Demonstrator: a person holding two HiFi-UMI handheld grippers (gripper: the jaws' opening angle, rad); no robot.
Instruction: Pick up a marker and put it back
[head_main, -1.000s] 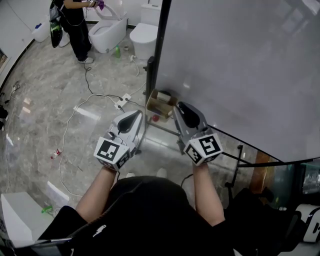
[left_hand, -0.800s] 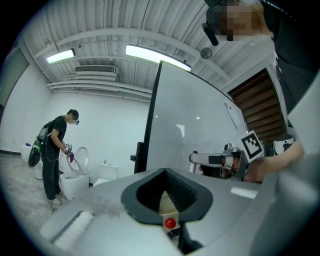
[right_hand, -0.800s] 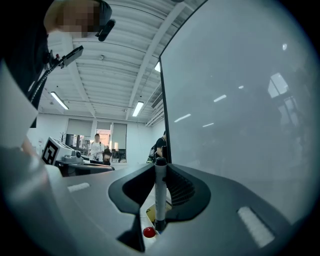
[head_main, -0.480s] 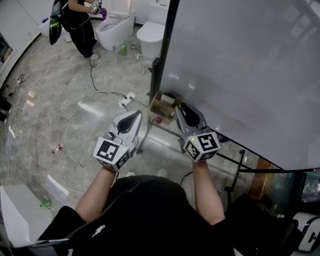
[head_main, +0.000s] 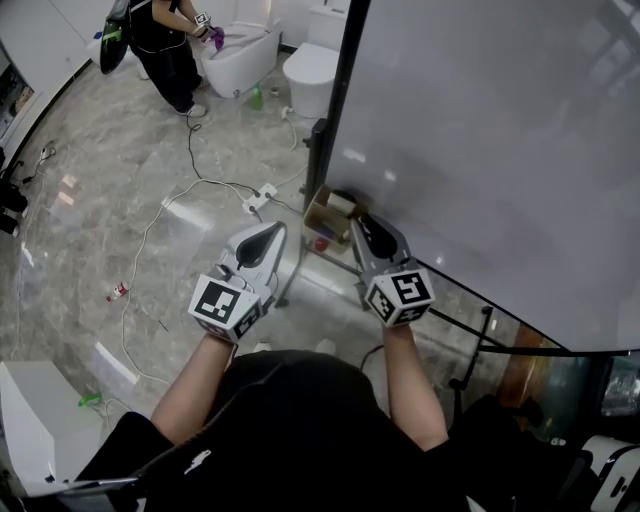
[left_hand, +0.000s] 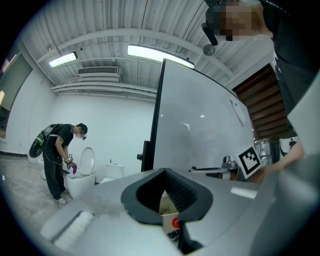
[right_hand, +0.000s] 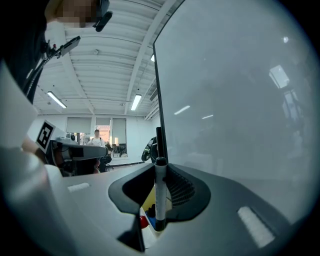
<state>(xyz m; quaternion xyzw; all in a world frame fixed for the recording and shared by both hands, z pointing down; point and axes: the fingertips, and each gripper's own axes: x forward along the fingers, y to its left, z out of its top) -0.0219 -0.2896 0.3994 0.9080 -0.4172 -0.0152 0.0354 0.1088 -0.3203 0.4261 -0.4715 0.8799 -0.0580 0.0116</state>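
Head view: the right gripper (head_main: 365, 228) is still hovering over the cardboard box (head_main: 325, 210) below the whiteboard (head_main: 480, 130), hardly shifting (the put-back looks pending), while the left gripper (head_main: 262, 240) is idling beside it.

Left gripper view: its jaws are standing spread, empty.

Right gripper view: the jaws are pinching one upright marker (right_hand: 160, 192).

Count: two grippers, one box, one held marker.

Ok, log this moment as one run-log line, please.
phase: marker held | right gripper: shut on white marker with black cap, upright | left gripper: open, empty | nearby: brown cardboard box beside large whiteboard
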